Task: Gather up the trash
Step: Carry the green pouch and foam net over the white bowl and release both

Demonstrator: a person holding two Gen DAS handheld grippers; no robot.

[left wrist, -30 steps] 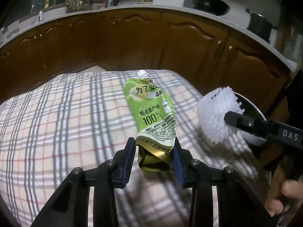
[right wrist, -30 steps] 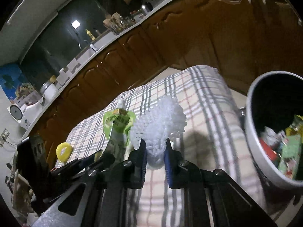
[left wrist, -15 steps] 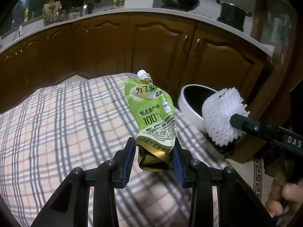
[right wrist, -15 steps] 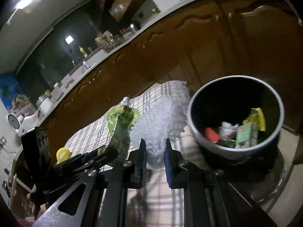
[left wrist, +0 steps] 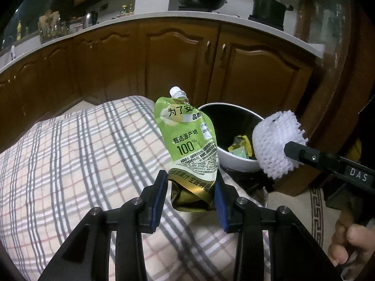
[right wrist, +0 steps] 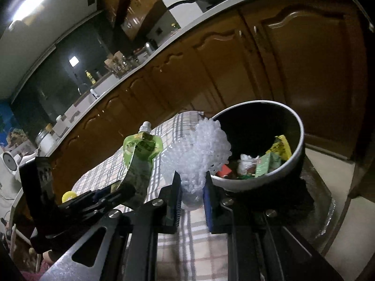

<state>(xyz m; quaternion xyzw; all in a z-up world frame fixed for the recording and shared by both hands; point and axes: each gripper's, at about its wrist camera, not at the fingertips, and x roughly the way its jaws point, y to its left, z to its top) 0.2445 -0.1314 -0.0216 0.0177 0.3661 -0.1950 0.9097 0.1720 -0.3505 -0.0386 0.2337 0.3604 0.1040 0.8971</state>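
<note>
Gripping pouch point(left wrist: 191, 145) in L gripper point(left wrist: 191, 195), upright; R gripper point(right wrist: 192, 195) clamps foam net point(right wrist: 199, 152). Bin point(right wrist: 297, 119) lies ahead-right of both; R fingers nearer, I reckon.

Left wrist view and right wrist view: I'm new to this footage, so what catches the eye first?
The bright green spouted juice pouch stands out, pinched at its gold base by the left gripper above the plaid tablecloth. Beside it, the right gripper clamps a white foam net sleeve. Just beyond both sits a white-rimmed round bin already holding colourful wrappers.
</note>
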